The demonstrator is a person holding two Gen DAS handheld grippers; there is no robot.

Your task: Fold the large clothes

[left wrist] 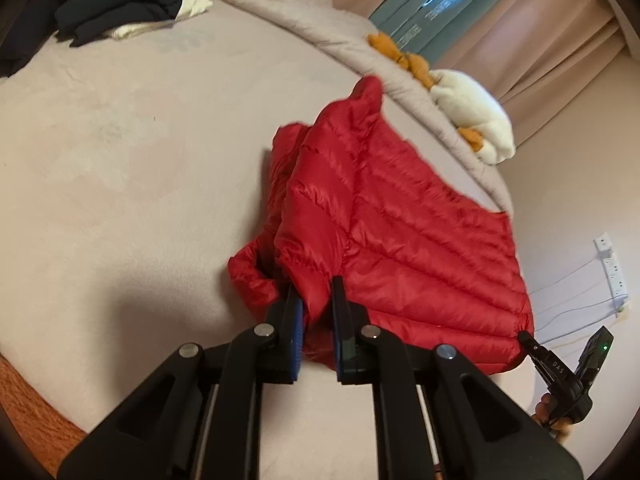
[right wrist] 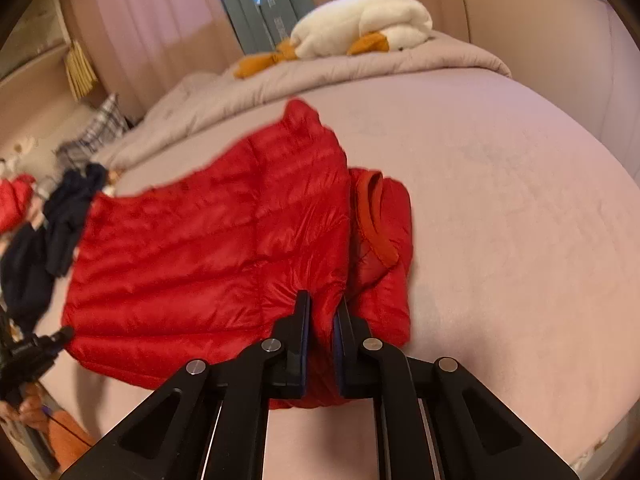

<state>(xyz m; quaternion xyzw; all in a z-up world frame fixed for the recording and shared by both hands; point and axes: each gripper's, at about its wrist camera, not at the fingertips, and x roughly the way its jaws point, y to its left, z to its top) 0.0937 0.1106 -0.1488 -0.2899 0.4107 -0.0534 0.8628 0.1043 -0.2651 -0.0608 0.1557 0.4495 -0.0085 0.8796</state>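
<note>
Both grippers, left gripper (left wrist: 316, 300) and right gripper (right wrist: 322, 312), pinch red jacket (left wrist: 400, 240) hem.

1. Letters "DAS" are showing in pale print on the black body of the right gripper (left wrist: 558, 372), at 4 o'clock in the left wrist view.
2. Pale lettering on the teal window frame (left wrist: 416, 28), at 1 o'clock, is staying unreadable.

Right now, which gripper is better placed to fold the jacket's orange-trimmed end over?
Right, probably. The right gripper is shut on the red down jacket just beside the orange-trimmed opening; the left gripper grips the far end, by the bunched sleeve.
</note>
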